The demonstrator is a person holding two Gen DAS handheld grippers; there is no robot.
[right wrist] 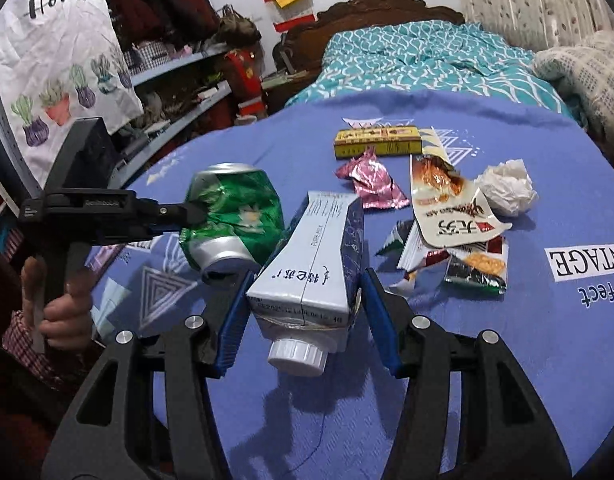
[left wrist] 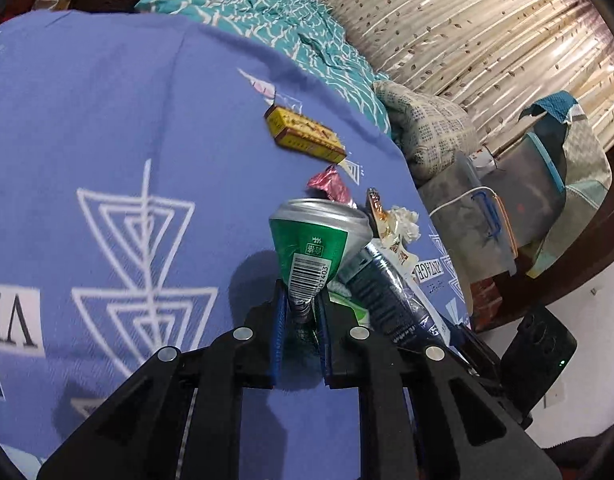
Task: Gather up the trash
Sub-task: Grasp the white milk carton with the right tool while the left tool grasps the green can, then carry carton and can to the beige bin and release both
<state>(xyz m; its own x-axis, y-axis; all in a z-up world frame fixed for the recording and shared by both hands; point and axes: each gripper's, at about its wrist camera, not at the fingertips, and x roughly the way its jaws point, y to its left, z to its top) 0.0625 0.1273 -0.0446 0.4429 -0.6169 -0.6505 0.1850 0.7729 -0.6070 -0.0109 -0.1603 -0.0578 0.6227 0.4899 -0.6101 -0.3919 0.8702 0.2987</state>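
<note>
A bedroom, with a teal-quilted bed (right wrist: 407, 64) behind a round tabletop (right wrist: 547, 340) draped in a blue patterned cloth. Trash is scattered over the cloth.

The left gripper (left wrist: 301, 312) has its fingers clamped on a crushed green can (left wrist: 311, 244), pinching it at the narrow, creased middle. The can's silver top points away from the fingers.

The right gripper (right wrist: 303, 312) has its fingers set wide on either side of a white and blue milk carton (right wrist: 311, 264). The carton lies between them, cap end nearest the camera, and appears to be held at its flanks. The can and carton sit side by side, nearly touching.

Beyond the right fingers lie a pink foil wrapper (right wrist: 371, 180), a yellow box (right wrist: 377, 142), an orange snack bag (right wrist: 447, 200), a crumpled tissue (right wrist: 507, 188) and smaller torn packets (right wrist: 475, 268).

Risks, as a judgement: the can is gripped on a thin, slick crease, so it could twist or slip out if swung. The carton's sides are tapered and smooth, so it might slide forward from the pads. Moving both at once could knock them together.
</note>
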